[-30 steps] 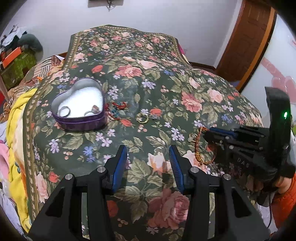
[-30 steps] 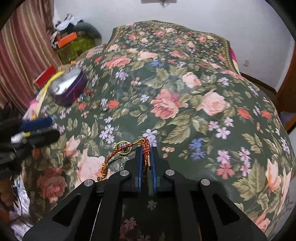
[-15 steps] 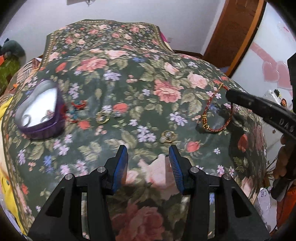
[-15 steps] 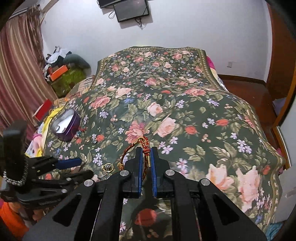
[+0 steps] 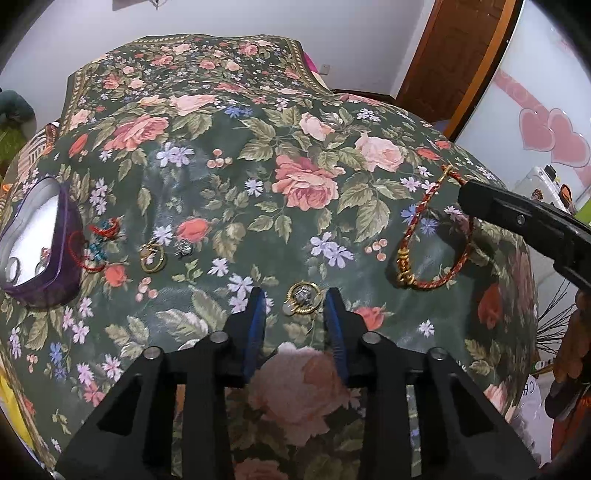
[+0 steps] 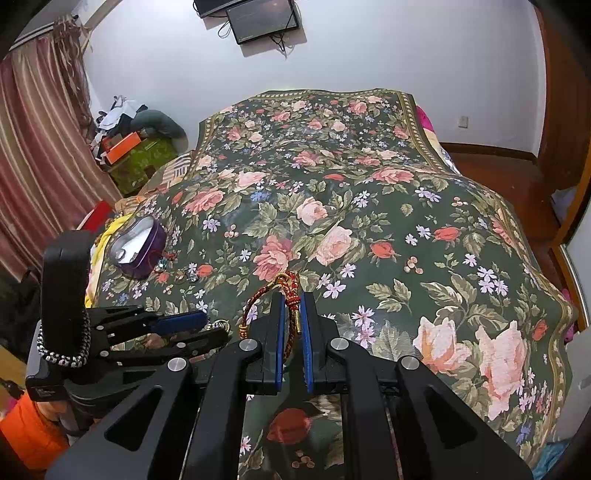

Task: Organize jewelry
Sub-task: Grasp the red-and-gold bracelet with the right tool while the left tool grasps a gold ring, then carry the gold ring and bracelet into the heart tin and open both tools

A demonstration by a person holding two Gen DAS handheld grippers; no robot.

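Red-and-gold braided cord, a bracelet (image 6: 286,295), hangs pinched between the nearly closed jaws of the right gripper (image 6: 291,306), lifted clear of the bedspread (image 6: 369,221). In the left wrist view its loop dangles from that gripper's tip over the bed's right side. The left gripper (image 5: 295,295) is open, its blue pads either side of a small gold ring with a pale charm (image 5: 303,297) lying on the cloth near the front edge; it holds nothing yet.

The task looks partly done. The heart-shaped purple tin (image 5: 40,243) sits at the bed's left edge with at least two rings visible inside. Left outside are a tangle of red and teal cords (image 5: 96,243) touching the tin's wall, a gold hoop (image 5: 152,254) and a small silver piece (image 5: 183,249) beside it, plus the ring and bracelet in hand.

The surface is a soft dark green spread printed with pink roses, slightly rumpled. Around it: white walls, a wall-mounted screen (image 6: 262,18), striped curtains (image 6: 33,155), a wooden door (image 5: 454,55).
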